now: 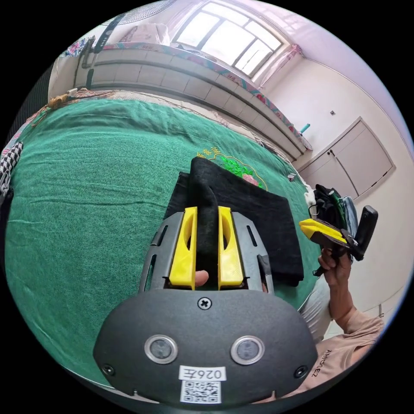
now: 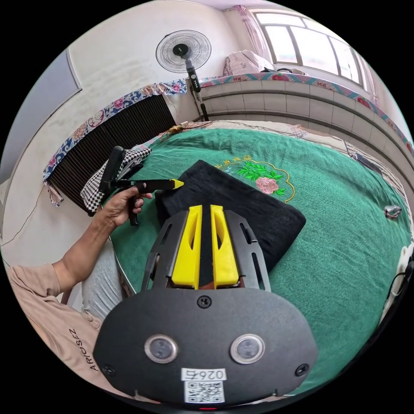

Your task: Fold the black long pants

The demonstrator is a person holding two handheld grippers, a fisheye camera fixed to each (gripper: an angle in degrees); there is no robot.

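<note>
The black long pants [image 1: 258, 211] lie folded into a thick rectangle on a green embroidered cover [image 1: 86, 194]. In the left gripper view, my left gripper [image 1: 208, 209] is shut on a raised fold of the pants' near edge, with black cloth filling the gap between its yellow jaws. The right gripper [image 1: 304, 224] is held in a hand off the cover's right edge, away from the cloth. In the right gripper view, my right gripper [image 2: 206, 207] hovers over the pants [image 2: 250, 211] with its jaws together and nothing held. The left gripper [image 2: 180, 184] meets the pants' left corner.
A checkered cloth [image 2: 97, 185] lies at the cover's left edge beside a dark radiator panel [image 2: 116, 133]. A standing fan [image 2: 183, 51] is behind. A small metal object [image 2: 392, 211] sits on the cover [image 2: 345, 241]. A pile of clothes [image 1: 332, 202] stands near a cabinet [image 1: 358, 159].
</note>
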